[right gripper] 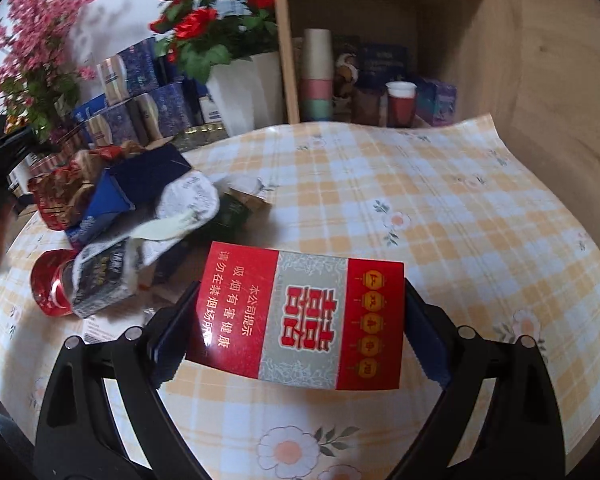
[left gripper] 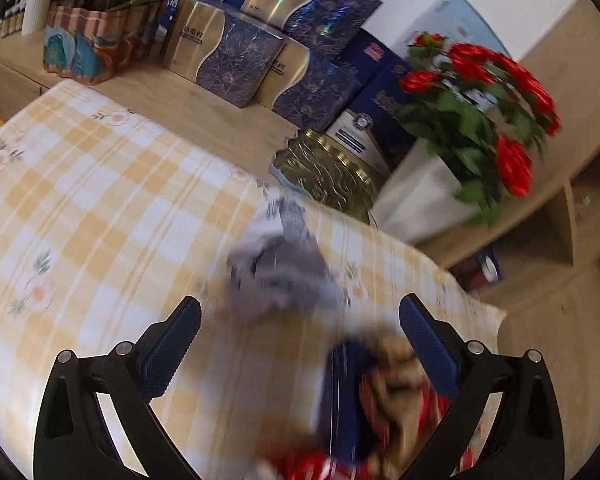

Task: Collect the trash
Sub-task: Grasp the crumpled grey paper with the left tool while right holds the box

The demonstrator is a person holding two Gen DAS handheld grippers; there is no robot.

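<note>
My right gripper [right gripper: 300, 320] is shut on a red and grey cigarette box [right gripper: 300, 316], held between both pads just above the checked tablecloth [right gripper: 440, 208]. A heap of trash lies to its left: a white wrapper [right gripper: 184, 204], a blue carton [right gripper: 112, 200], a crushed red can [right gripper: 50, 288] and a dark packet [right gripper: 100, 284]. My left gripper [left gripper: 300, 336] is open above the tablecloth [left gripper: 80, 200]. A blurred grey wrapper [left gripper: 284, 272] lies just beyond its fingertips. Blurred blue, brown and red trash [left gripper: 372, 396] sits between its fingers near the right pad [left gripper: 428, 348].
Blue and gold gift boxes [left gripper: 228, 60], a gold tin [left gripper: 324, 168] and red roses in a white pot [left gripper: 480, 112] stand behind the table. In the right wrist view a wooden shelf [right gripper: 380, 12] holds stacked cups [right gripper: 318, 76] and small boxes.
</note>
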